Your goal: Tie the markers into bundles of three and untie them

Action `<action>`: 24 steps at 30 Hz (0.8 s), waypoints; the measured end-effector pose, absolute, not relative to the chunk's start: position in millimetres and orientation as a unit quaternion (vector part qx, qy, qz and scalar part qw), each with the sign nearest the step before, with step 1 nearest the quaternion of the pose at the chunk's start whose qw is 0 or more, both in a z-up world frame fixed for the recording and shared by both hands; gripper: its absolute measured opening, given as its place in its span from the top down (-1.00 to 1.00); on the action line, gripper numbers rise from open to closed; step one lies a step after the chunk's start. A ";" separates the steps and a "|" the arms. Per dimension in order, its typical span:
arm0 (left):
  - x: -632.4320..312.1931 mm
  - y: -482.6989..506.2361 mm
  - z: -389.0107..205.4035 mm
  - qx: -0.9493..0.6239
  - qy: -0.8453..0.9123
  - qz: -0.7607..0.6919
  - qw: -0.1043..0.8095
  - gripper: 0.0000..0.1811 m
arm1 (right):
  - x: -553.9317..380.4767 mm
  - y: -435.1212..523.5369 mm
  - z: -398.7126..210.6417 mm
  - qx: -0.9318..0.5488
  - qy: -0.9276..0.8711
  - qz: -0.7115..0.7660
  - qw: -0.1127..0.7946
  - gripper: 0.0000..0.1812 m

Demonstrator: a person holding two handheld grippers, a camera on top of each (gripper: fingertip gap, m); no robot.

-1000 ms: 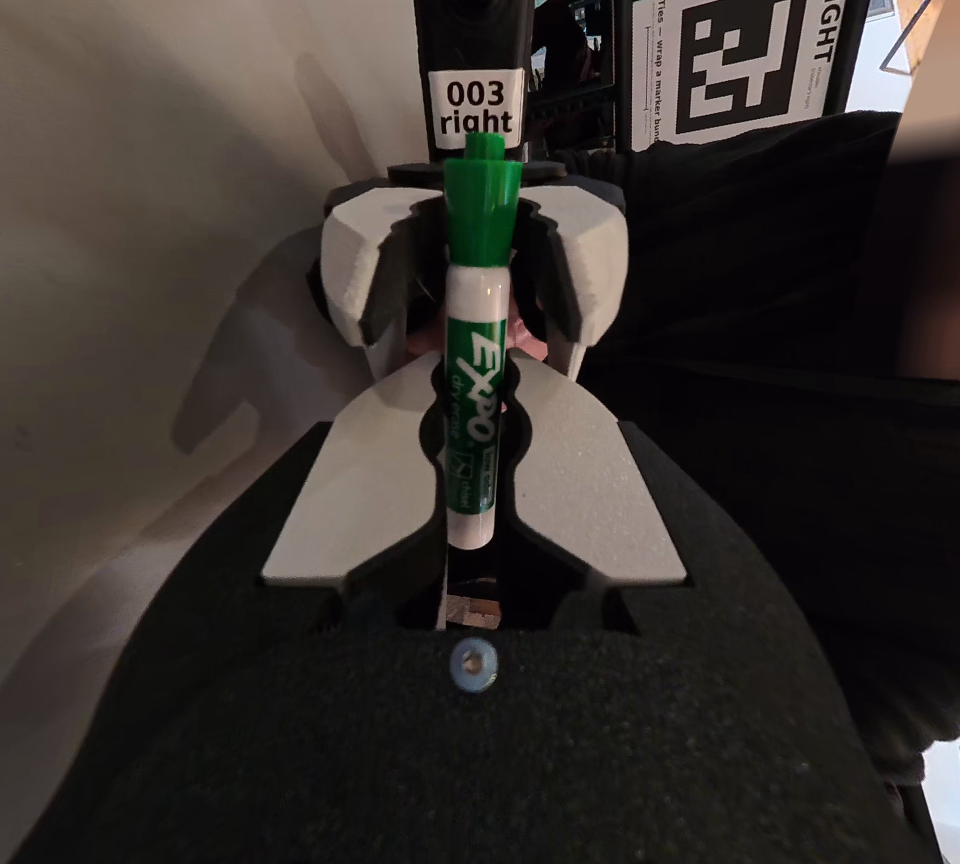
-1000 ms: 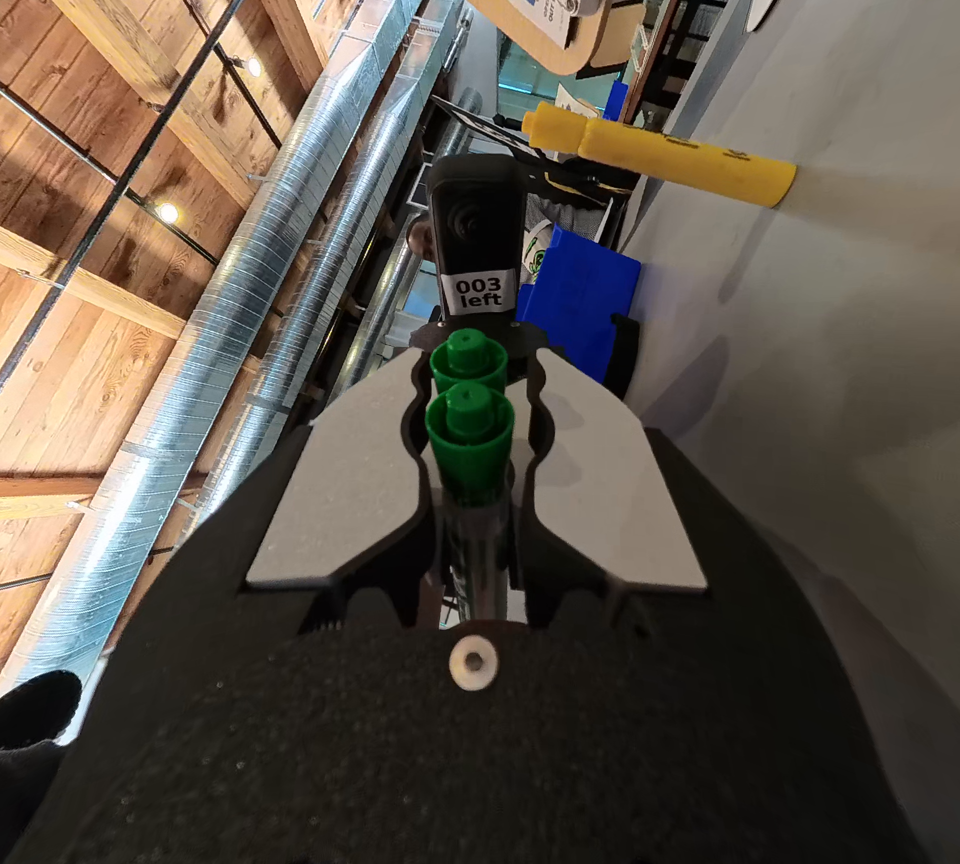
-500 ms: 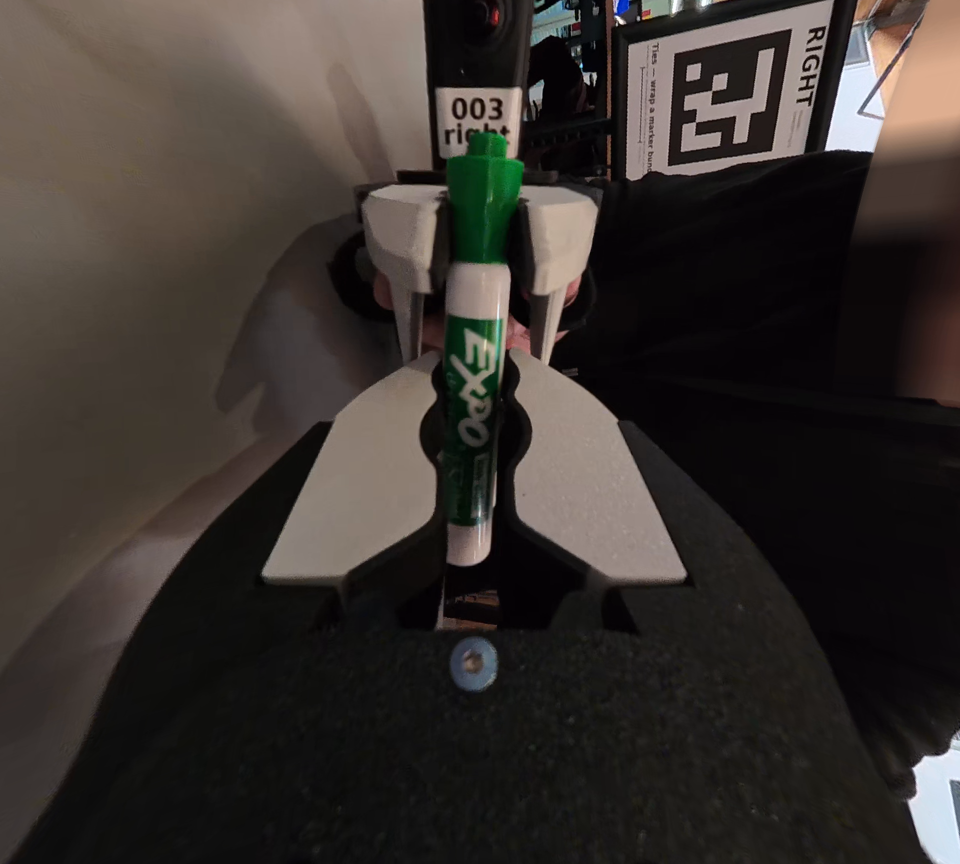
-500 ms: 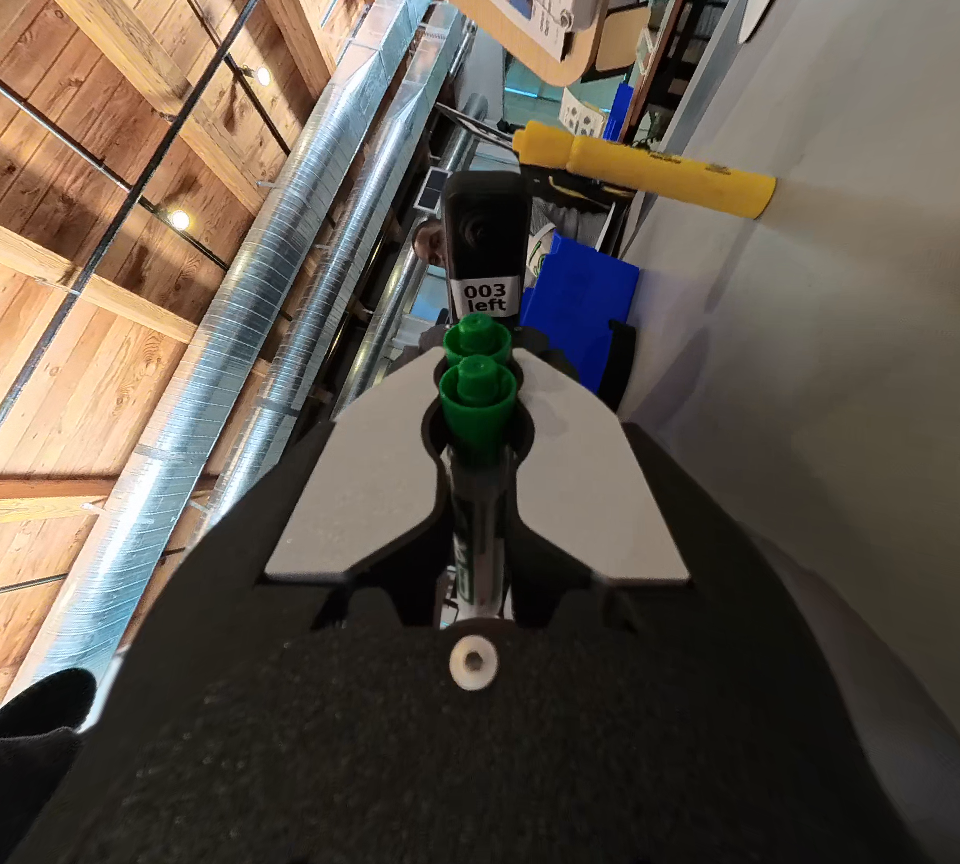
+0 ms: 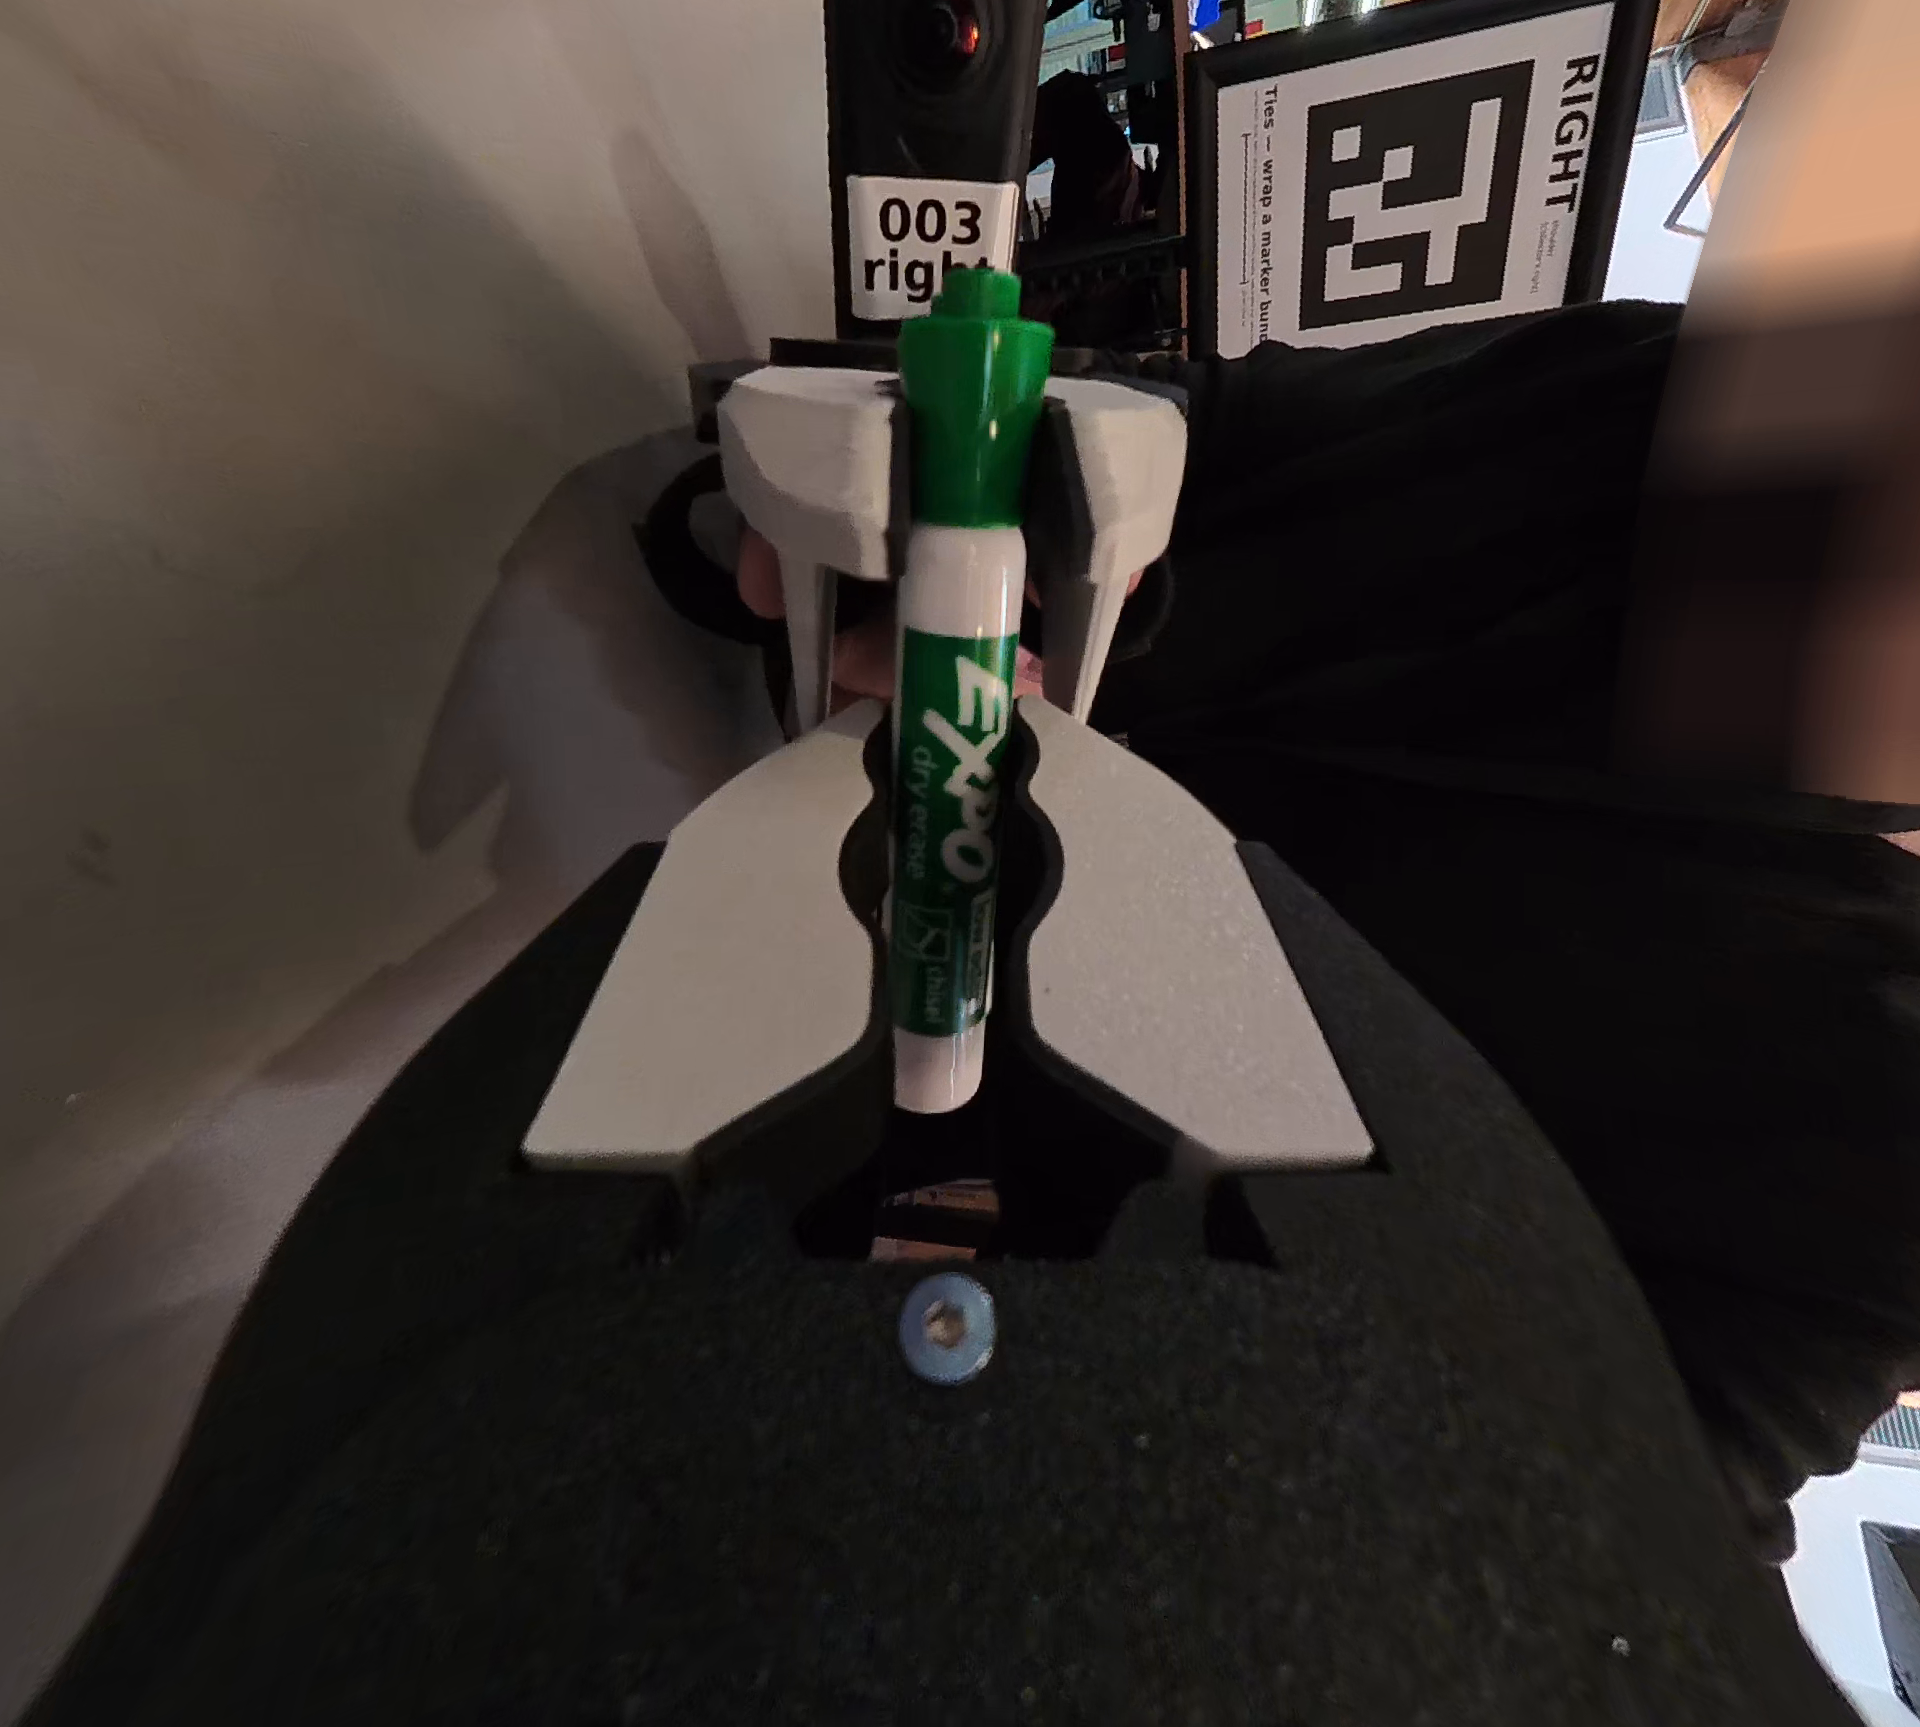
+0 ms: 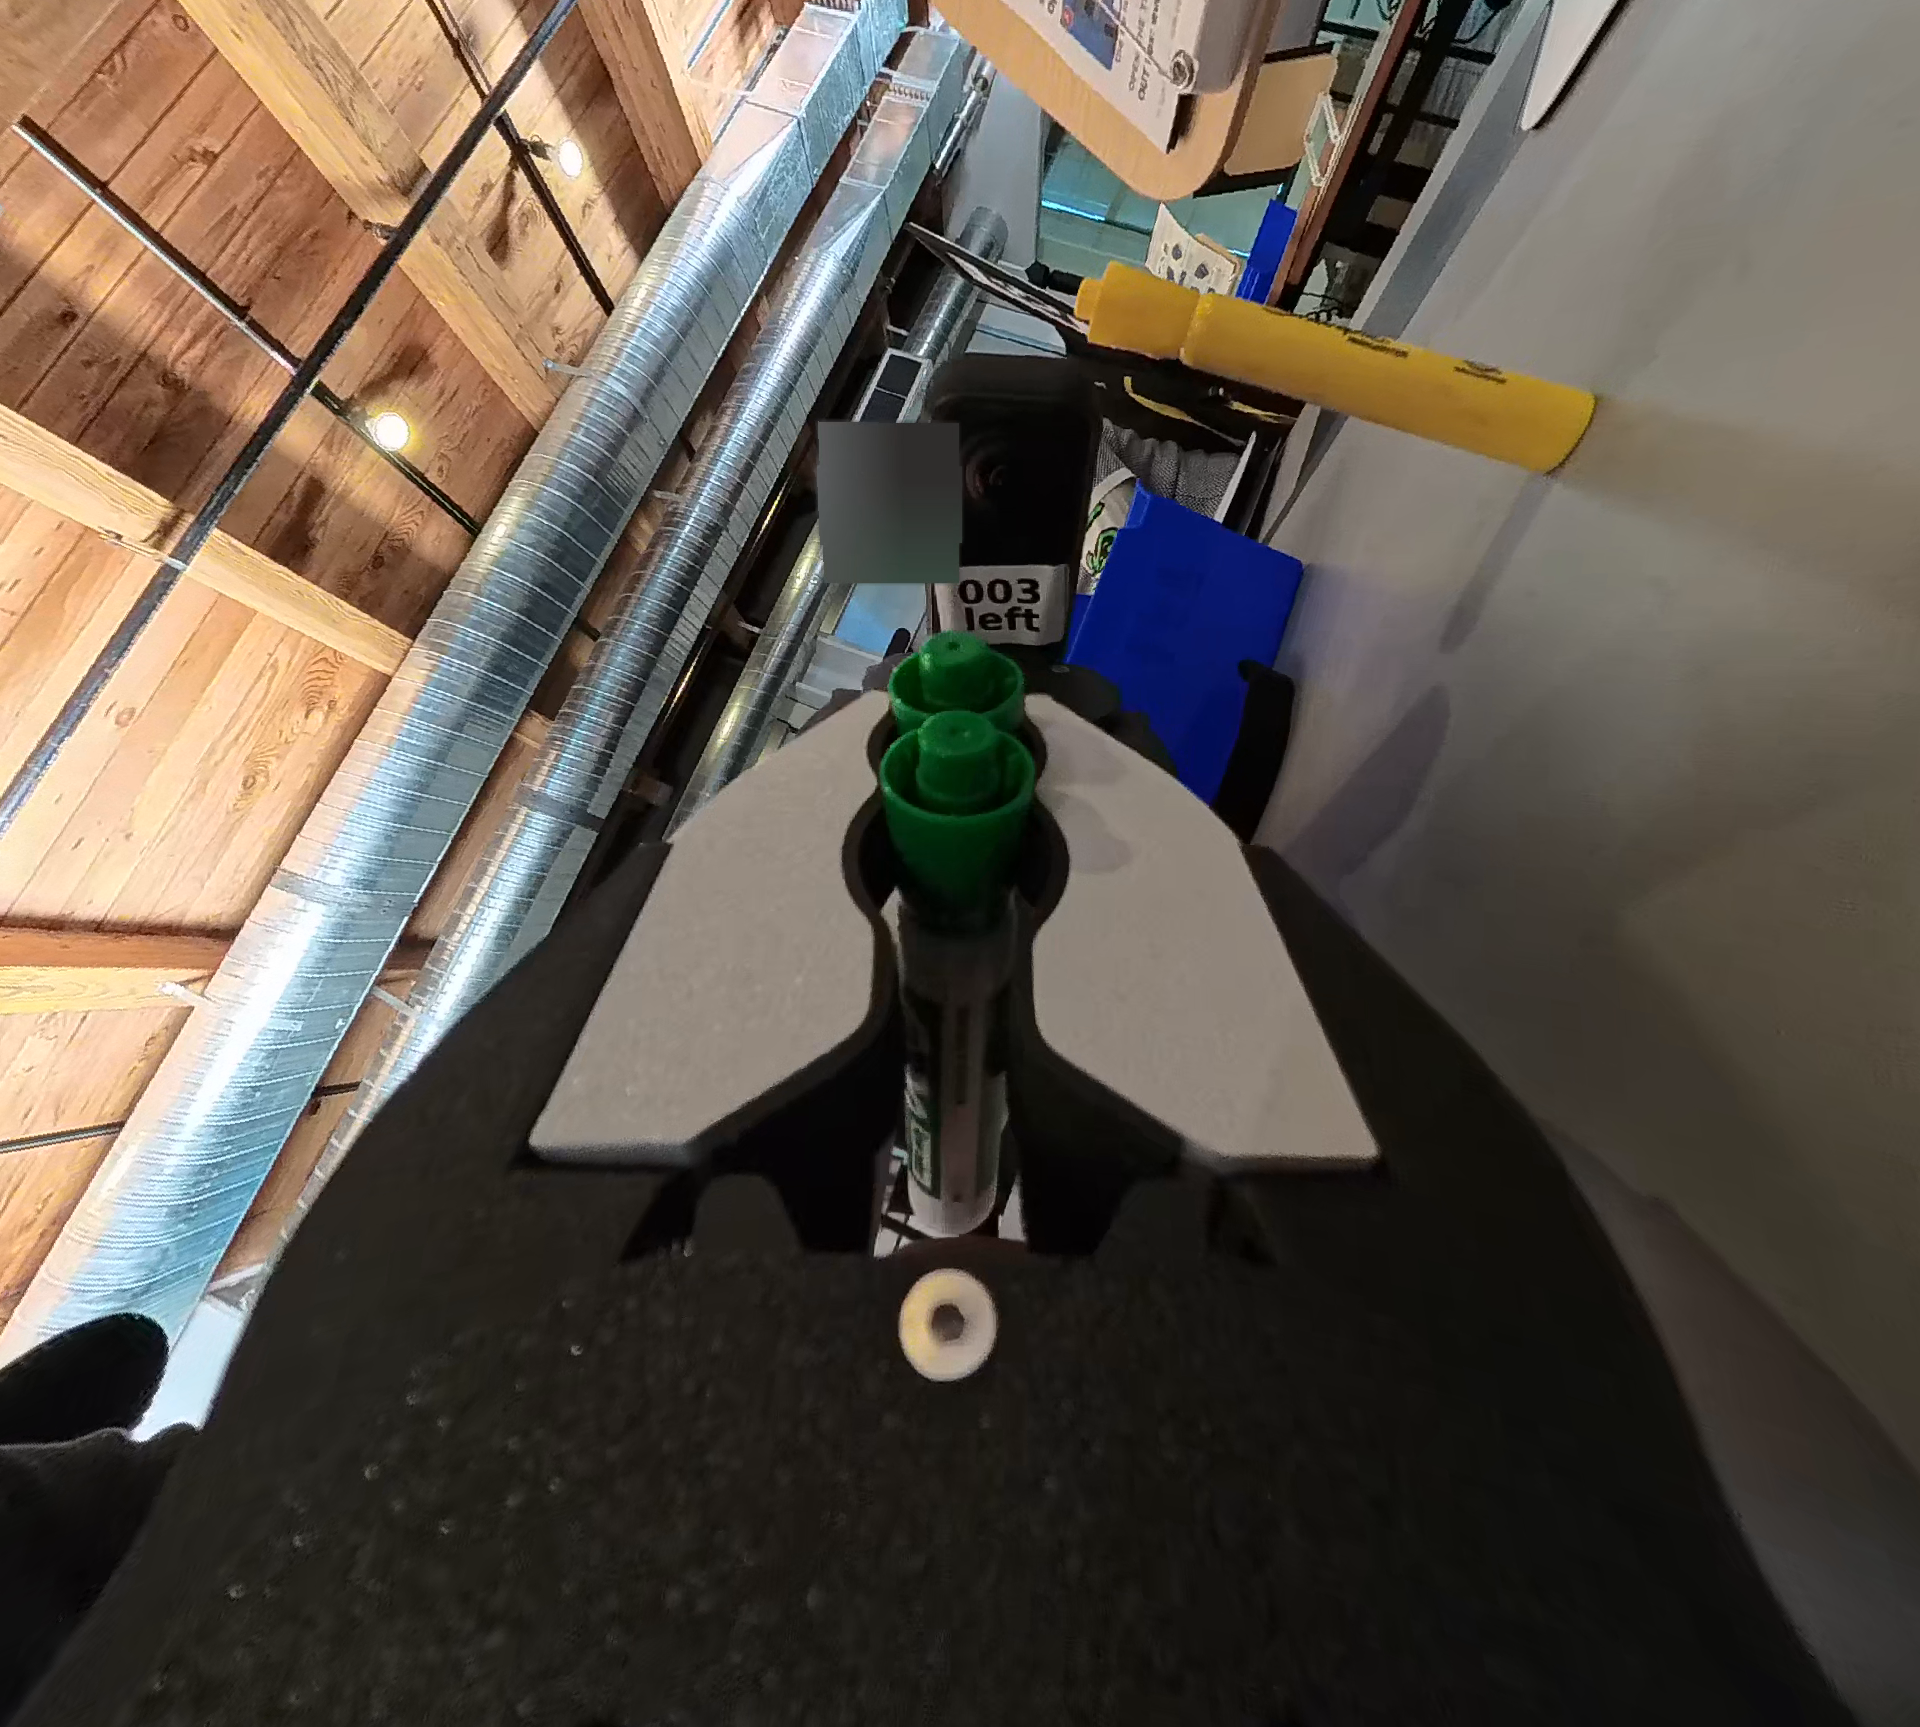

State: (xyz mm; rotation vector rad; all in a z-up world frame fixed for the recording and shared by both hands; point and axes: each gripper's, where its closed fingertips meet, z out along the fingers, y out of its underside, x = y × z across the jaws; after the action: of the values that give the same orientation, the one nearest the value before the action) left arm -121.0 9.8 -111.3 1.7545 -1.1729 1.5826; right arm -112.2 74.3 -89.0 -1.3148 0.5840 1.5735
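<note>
In the left wrist view, my left gripper [image 5: 951, 732] is shut on the barrel of a green-capped white marker [image 5: 951, 846]. The right gripper [image 5: 961, 482] faces it, with its fingers closed around the marker's green cap. In the right wrist view, my right gripper [image 6: 956, 721] is shut on a green marker [image 6: 956, 804] that points away from me. A second green cap [image 6: 954, 675] shows just behind it. The left gripper is mostly hidden there; only its camera [image 6: 1003, 514] shows.
A yellow marker [image 6: 1351, 358] stands on end on the grey table [image 6: 1662, 742]. A blue bin [image 6: 1184, 638] sits near it. A framed sign with a black square pattern [image 5: 1403, 191] stands behind a person's dark sleeve [image 5: 1455, 638]. About 6 cm separates my left fingertips from my right.
The right gripper's fingers have closed in from a wider gap onto the green marker. The two grippers have drawn closer together.
</note>
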 end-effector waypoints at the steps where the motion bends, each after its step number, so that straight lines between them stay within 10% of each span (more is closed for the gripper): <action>1: -120.7 9.9 -111.3 0.644 -0.429 0.582 0.249 0.80 | -112.0 74.1 -88.9 -0.540 0.238 0.647 0.484 0.80; 24: -125.5 17.3 -106.0 0.638 -0.410 0.600 0.255 0.75 | -111.9 72.4 -85.2 -0.517 0.226 0.675 0.476 0.81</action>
State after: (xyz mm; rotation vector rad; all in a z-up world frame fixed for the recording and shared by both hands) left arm -125.5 17.3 -106.0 1.7330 -1.1129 1.6301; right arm -111.9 72.4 -85.2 -1.2637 0.5524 1.6496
